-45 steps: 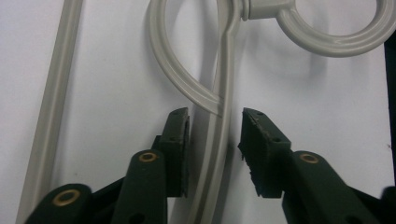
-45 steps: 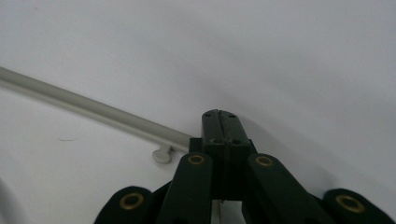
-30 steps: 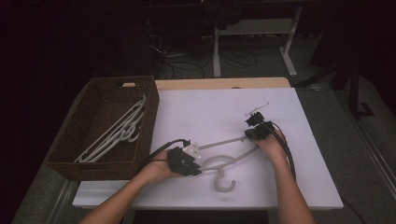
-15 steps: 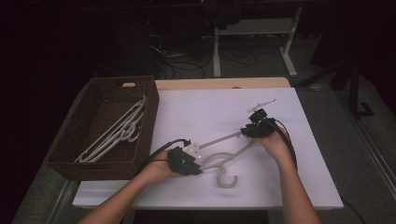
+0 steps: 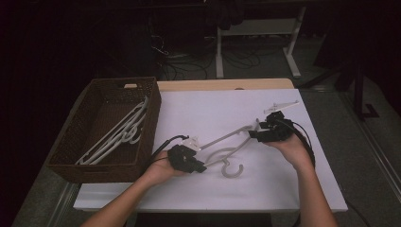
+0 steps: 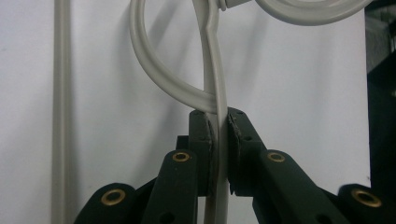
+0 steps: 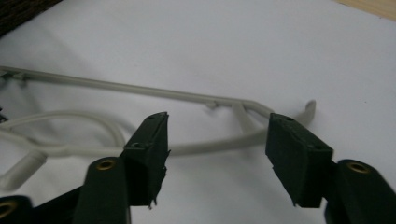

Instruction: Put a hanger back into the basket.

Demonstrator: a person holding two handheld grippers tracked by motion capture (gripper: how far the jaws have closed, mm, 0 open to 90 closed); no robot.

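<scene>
High view shows a white table w/ a brown wicker basket on its left side, a few pale hangers lying inside it. On the table, near the front middle, there's a grey plastic hanger lying flat, hook end curling toward the person. Left gripper sits at the hanger's left end, hand wrapped around it, cable looping off behind. Left gripper view makes it obvious: both black jaws are clenched tight on the hanger's thin arm, which runs straight up btwn the pads, right where a curved loop of the same hanger meets it. Right gripper is over at the hanger's far right end, held by the other hand. Right gripper view has its jaws spread wide apart, nothing btwn them, w/ the hanger lying on the white surface just beyond the tips. Can't tell if they touch it. Dark floor and desk legs beyond the table.
</scene>
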